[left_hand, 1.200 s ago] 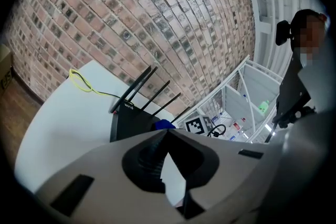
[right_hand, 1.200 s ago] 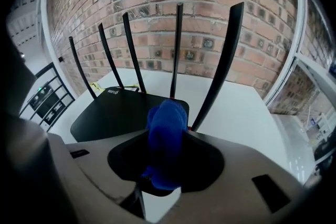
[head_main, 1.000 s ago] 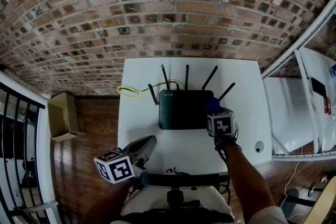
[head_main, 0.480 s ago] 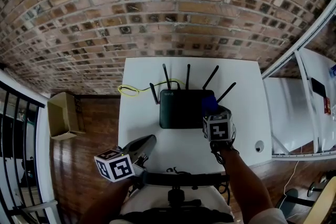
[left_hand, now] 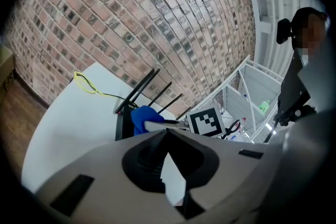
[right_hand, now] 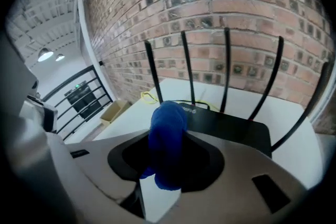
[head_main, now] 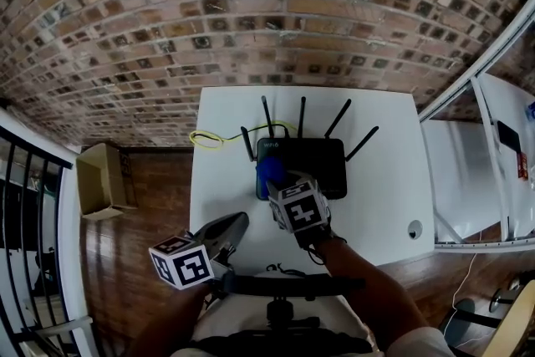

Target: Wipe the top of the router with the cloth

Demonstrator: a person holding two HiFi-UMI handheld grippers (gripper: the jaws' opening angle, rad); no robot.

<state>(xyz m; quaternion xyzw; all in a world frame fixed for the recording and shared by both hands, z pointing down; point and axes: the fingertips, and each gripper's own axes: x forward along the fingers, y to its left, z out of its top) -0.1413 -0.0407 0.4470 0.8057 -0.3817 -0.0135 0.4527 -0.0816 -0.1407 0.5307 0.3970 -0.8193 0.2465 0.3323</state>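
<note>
A black router (head_main: 313,163) with several upright antennas stands at the back of the white table (head_main: 219,188). My right gripper (head_main: 276,182) is over the router's left front part, shut on a bunched blue cloth (head_main: 267,169). In the right gripper view the cloth (right_hand: 167,134) fills the space between the jaws, above the router's top (right_hand: 231,123). My left gripper (head_main: 241,221) rests low by the table's front left edge, its jaws together with nothing in them. The left gripper view shows the cloth (left_hand: 140,117) at the router's near end (left_hand: 122,124).
A yellow cable (head_main: 205,140) loops on the table left of the router. A round hole cover (head_main: 415,229) sits near the table's right front corner. A cardboard box (head_main: 100,184) lies on the wooden floor at the left, a white shelf (head_main: 468,171) stands at the right, and a brick wall is behind.
My right gripper has swept left with the cloth, from the router's right front corner to its left front part. The left gripper has stayed where it was.
</note>
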